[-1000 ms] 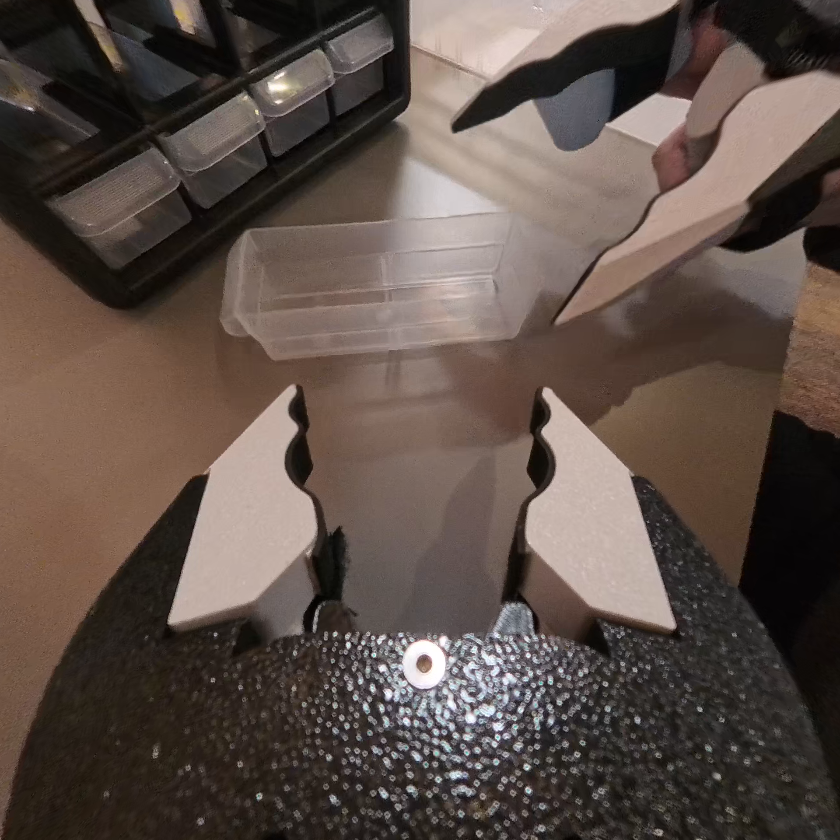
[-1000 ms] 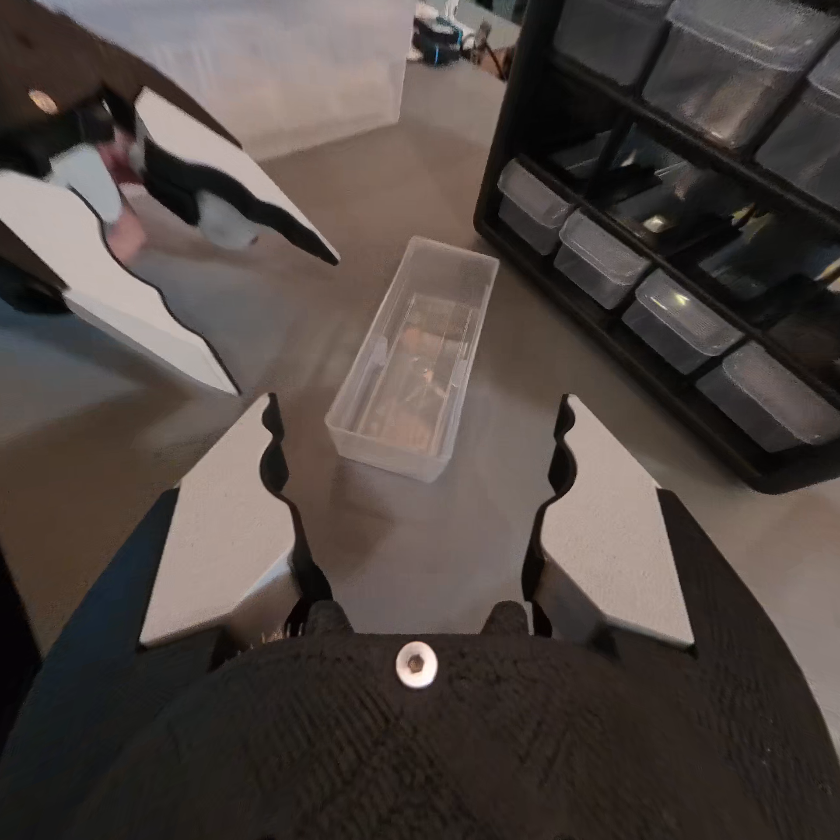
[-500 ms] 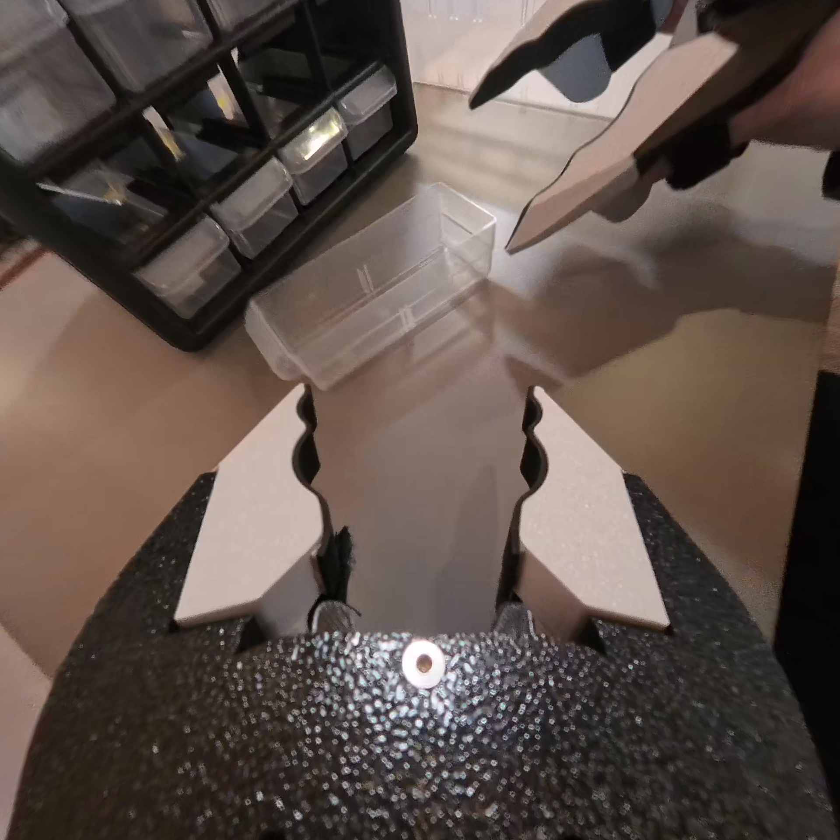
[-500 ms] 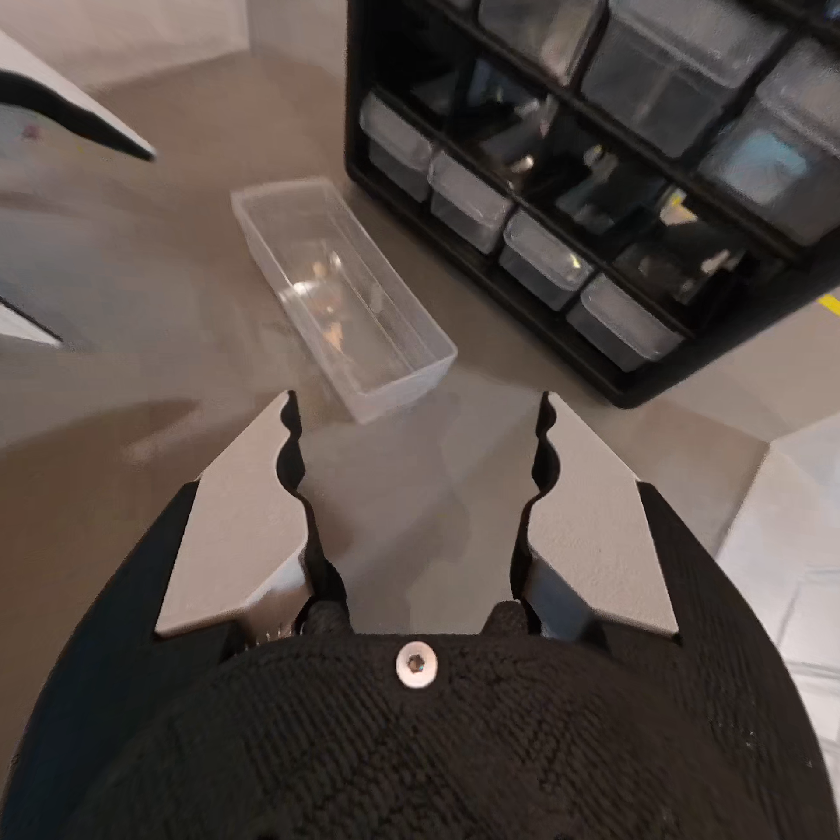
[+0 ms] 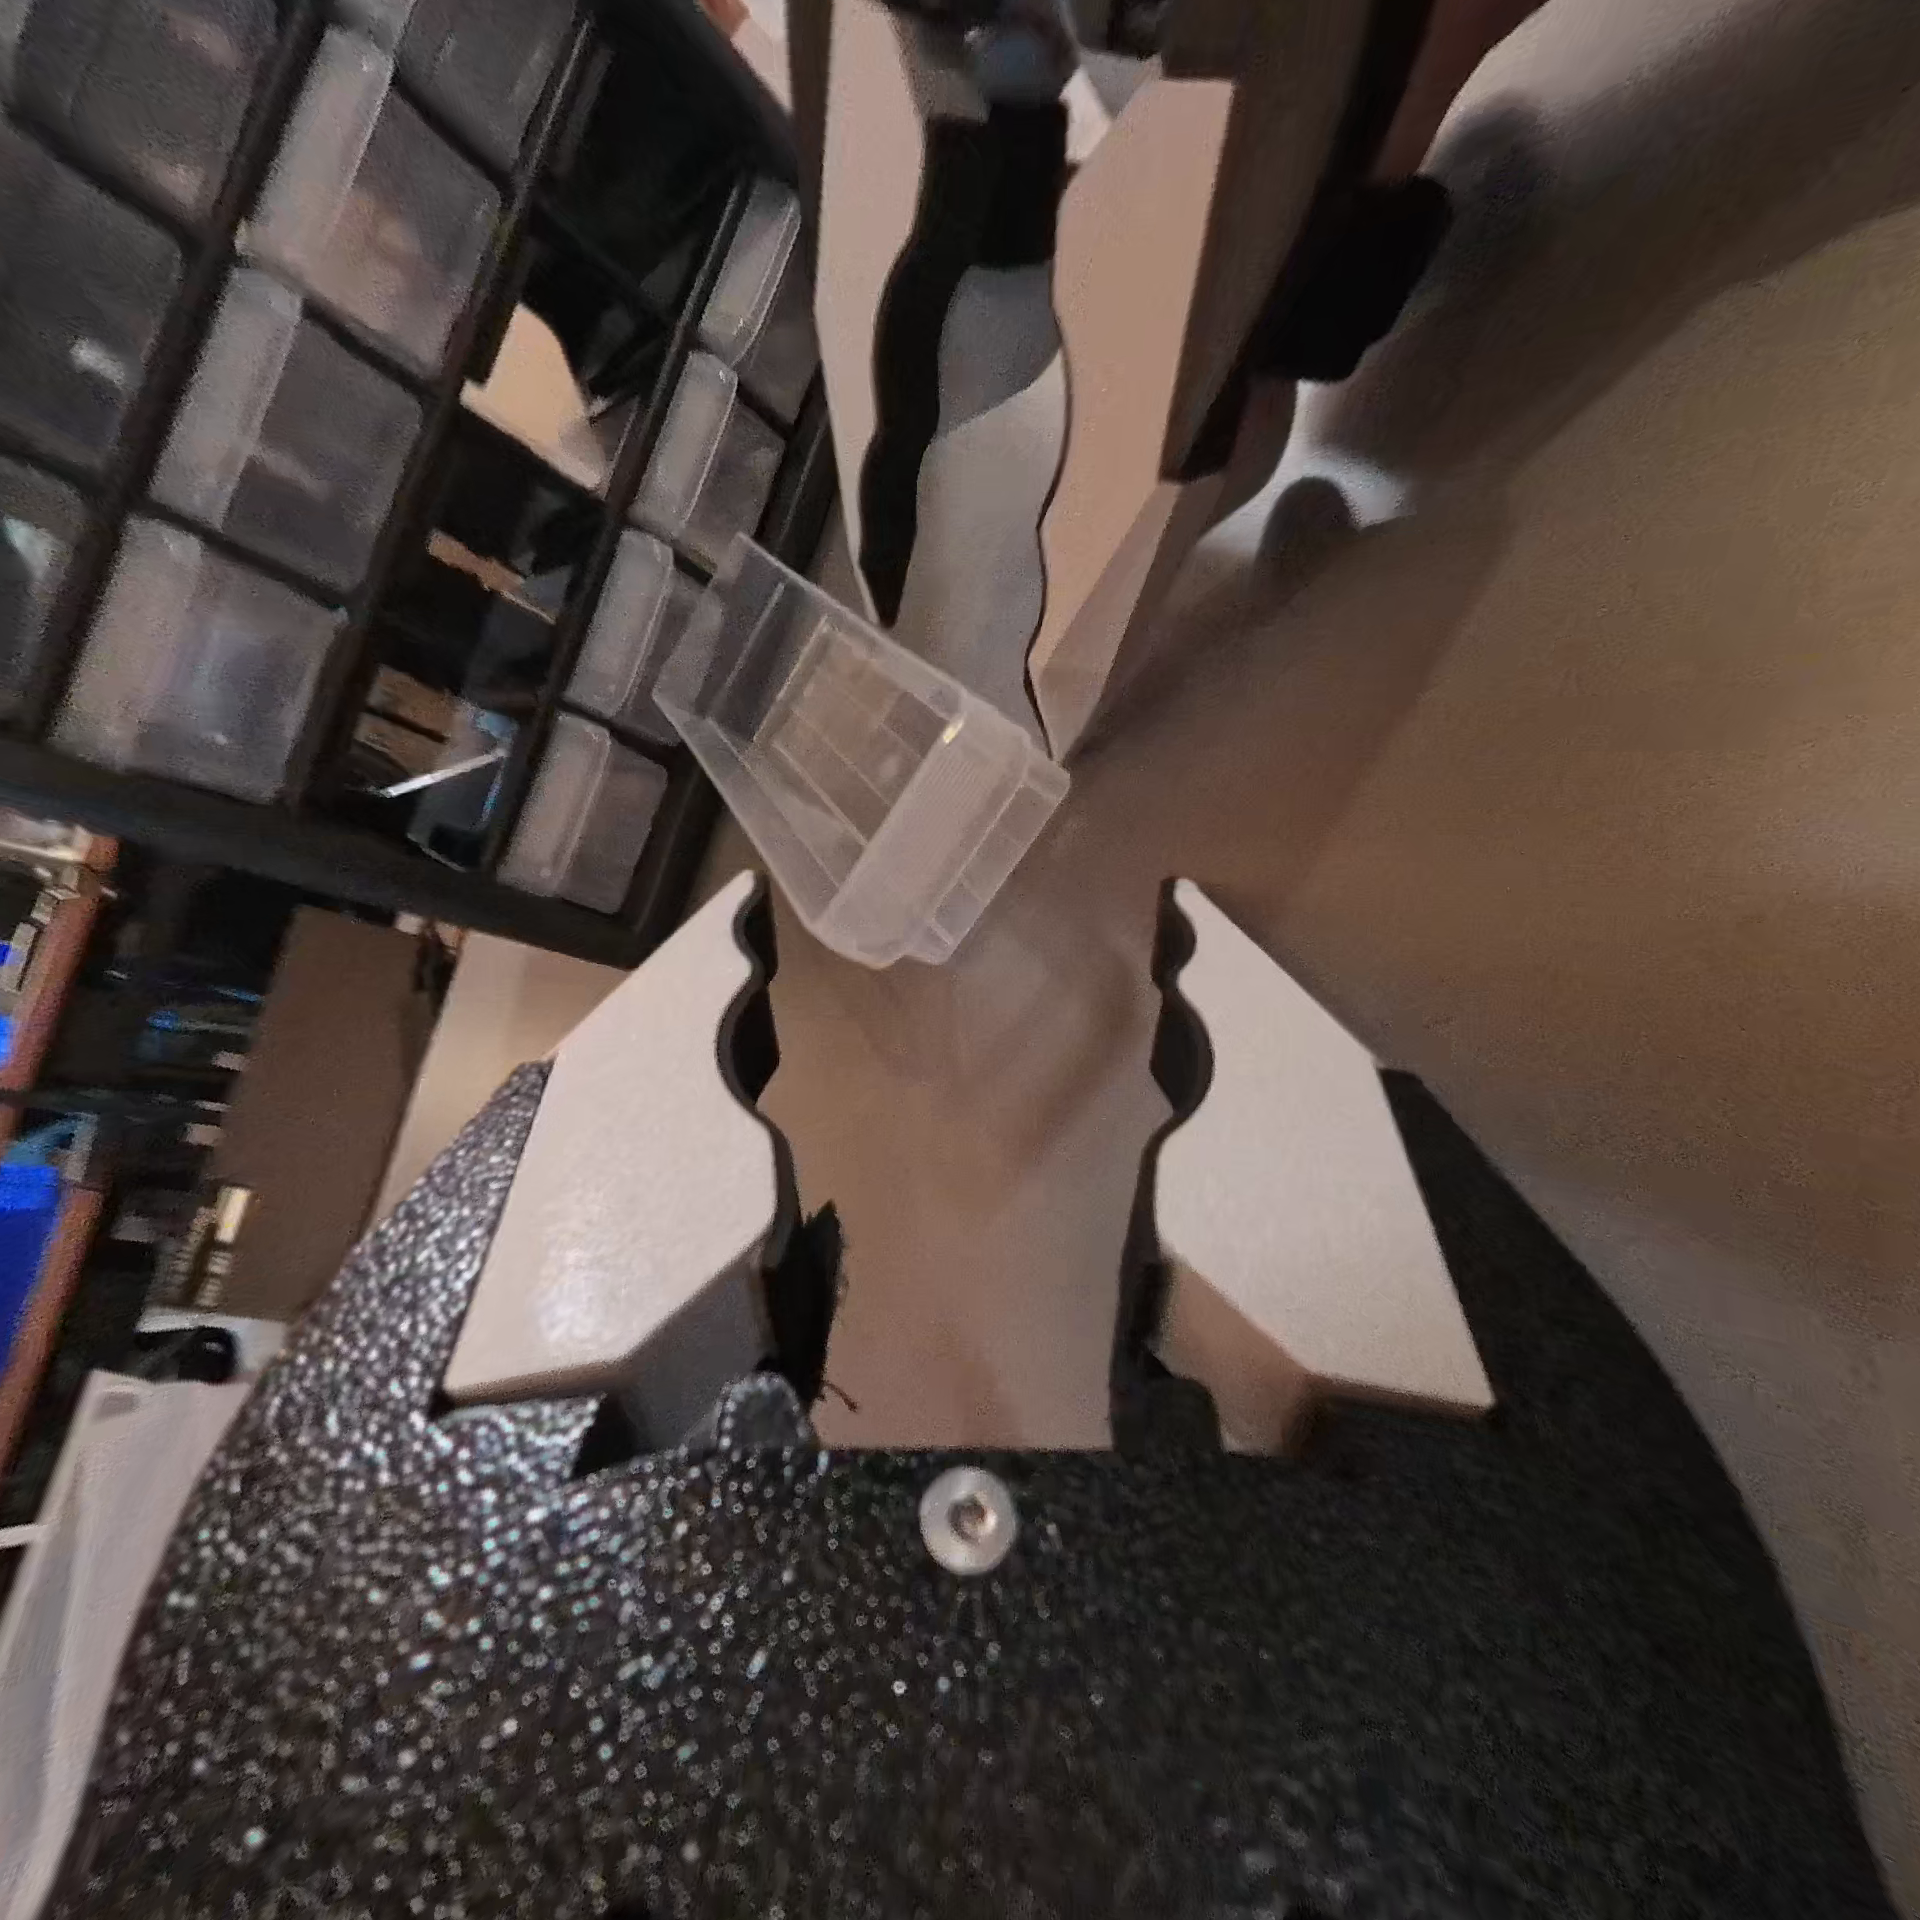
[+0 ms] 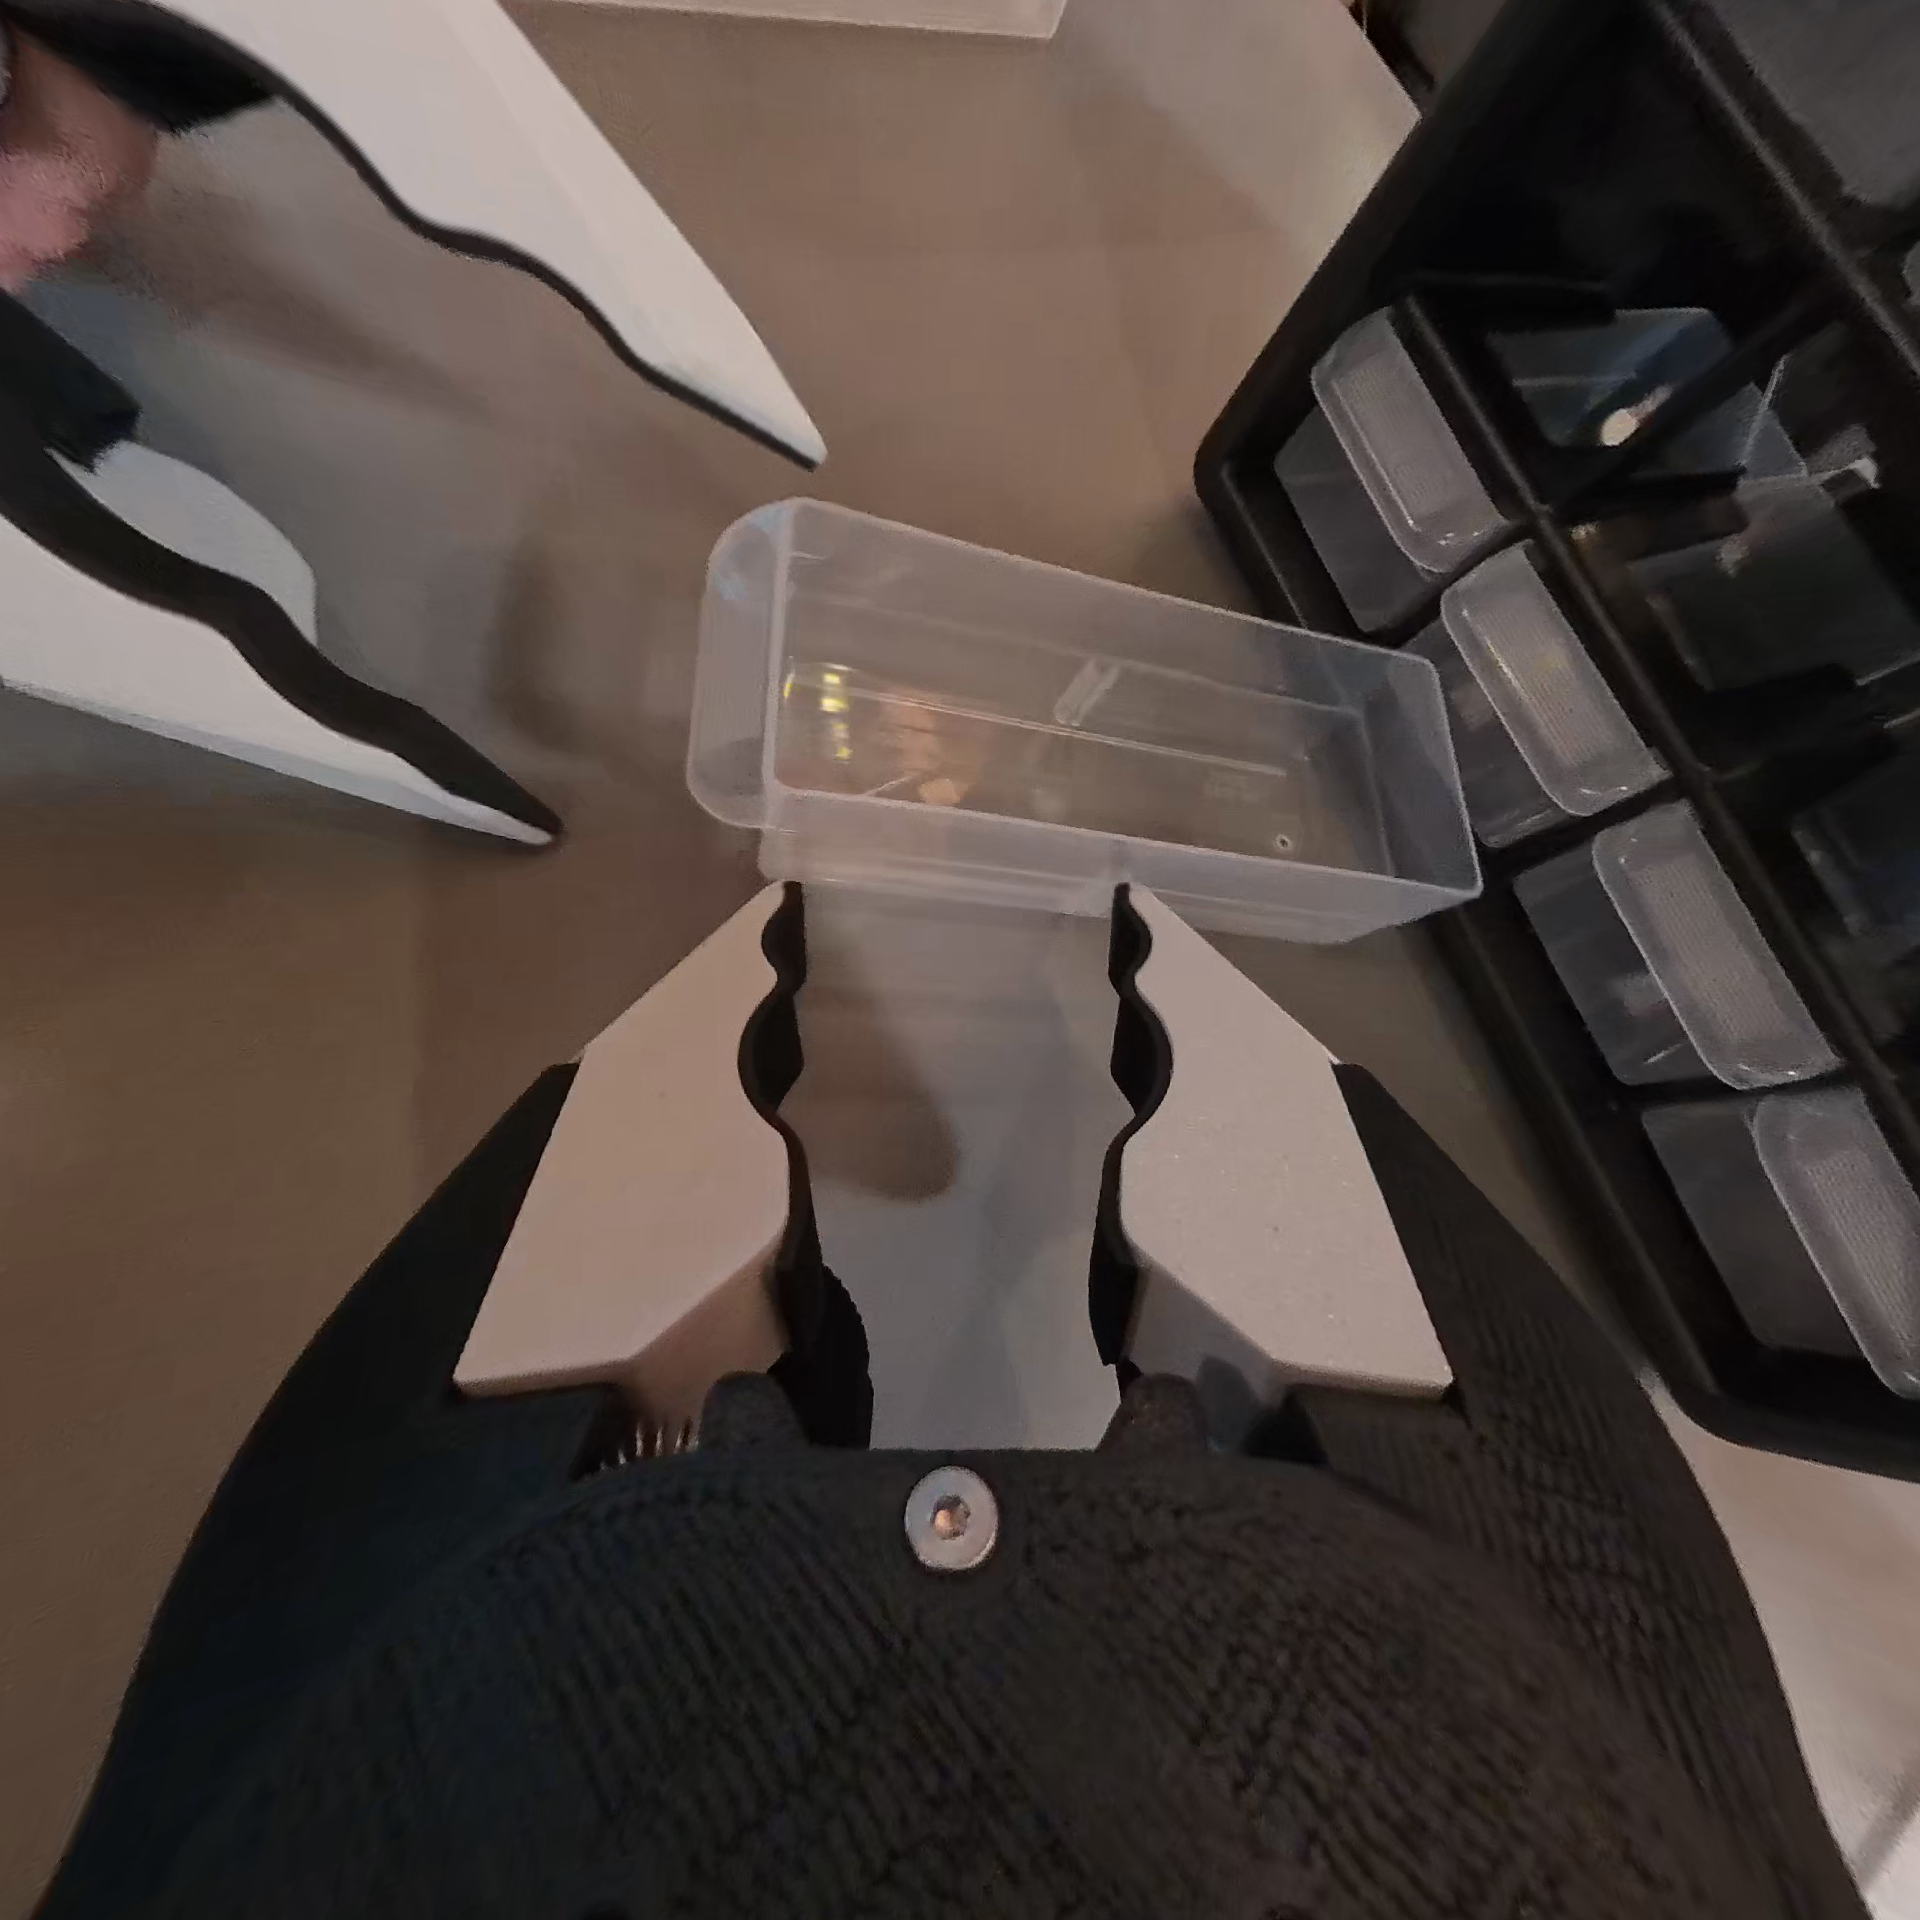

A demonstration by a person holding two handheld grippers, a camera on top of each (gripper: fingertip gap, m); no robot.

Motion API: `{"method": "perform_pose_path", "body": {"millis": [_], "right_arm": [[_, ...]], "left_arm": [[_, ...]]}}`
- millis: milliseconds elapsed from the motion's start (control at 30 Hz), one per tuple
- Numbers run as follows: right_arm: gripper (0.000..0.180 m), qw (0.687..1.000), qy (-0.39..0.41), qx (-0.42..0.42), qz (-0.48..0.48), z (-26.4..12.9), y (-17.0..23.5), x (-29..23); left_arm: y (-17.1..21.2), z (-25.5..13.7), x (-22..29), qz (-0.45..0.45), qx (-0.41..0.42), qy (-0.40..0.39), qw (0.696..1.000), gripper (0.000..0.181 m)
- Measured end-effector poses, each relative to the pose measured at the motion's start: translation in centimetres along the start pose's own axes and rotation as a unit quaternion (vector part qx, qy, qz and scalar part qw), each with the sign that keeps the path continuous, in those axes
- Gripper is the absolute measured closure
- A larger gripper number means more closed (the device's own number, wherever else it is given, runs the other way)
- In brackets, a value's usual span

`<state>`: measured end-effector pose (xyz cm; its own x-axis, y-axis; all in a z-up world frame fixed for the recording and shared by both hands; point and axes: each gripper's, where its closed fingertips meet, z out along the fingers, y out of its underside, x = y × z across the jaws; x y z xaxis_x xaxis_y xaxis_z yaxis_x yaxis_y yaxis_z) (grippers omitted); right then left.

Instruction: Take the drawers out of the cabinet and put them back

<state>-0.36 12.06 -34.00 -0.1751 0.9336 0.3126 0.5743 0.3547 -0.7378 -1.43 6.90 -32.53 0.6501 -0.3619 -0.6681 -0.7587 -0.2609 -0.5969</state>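
Observation:
A clear, empty plastic drawer (image 6: 1081,717) lies on the tan table, its far end near the bottom row of the black cabinet (image 6: 1662,727). In the left wrist view the drawer (image 5: 862,769) points its handle end at me, with the cabinet (image 5: 312,416) to its left. My right gripper (image 6: 954,899) is open with a narrowed gap and empty, its tips right at the drawer's near long wall. My left gripper (image 5: 964,904) is open and empty, just short of the handle end. Each gripper shows in the other's view: the left (image 6: 686,644), the right (image 5: 961,655).
The cabinet holds several clear drawers (image 6: 1538,675) in its bottom row, with dark slots above. Bare table (image 5: 1558,831) lies to the right of the drawer. Shelving with blue items (image 5: 31,1247) stands beyond the table's edge. A hand (image 6: 42,177) holds the left gripper.
Both grippers have moved in close to the drawer from opposite sides. The left gripper has rolled onto its side. The right gripper's jaws have narrowed.

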Motion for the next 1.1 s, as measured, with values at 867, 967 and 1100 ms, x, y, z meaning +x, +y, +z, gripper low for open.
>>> {"method": "perform_pose_path", "body": {"millis": [867, 967, 1100], "right_arm": [[0.127, 0.953, 0.219, 0.204, 0.035, -13.8, -11.4, 24.2], [0.138, 0.949, 0.203, 0.232, 0.070, -13.5, -11.2, 24.8], [0.133, 0.948, 0.166, 0.253, 0.097, -12.5, -10.4, 25.2]], "left_arm": [[1.3, 3.2, -2.2, 0.223, -0.009, -0.041, 0.974, 0.147], [1.3, 3.1, -2.4, 0.240, -0.010, -0.057, 0.969, 0.152], [0.9, 2.9, -2.1, 0.247, -0.002, -0.061, 0.967, 0.154]]}}
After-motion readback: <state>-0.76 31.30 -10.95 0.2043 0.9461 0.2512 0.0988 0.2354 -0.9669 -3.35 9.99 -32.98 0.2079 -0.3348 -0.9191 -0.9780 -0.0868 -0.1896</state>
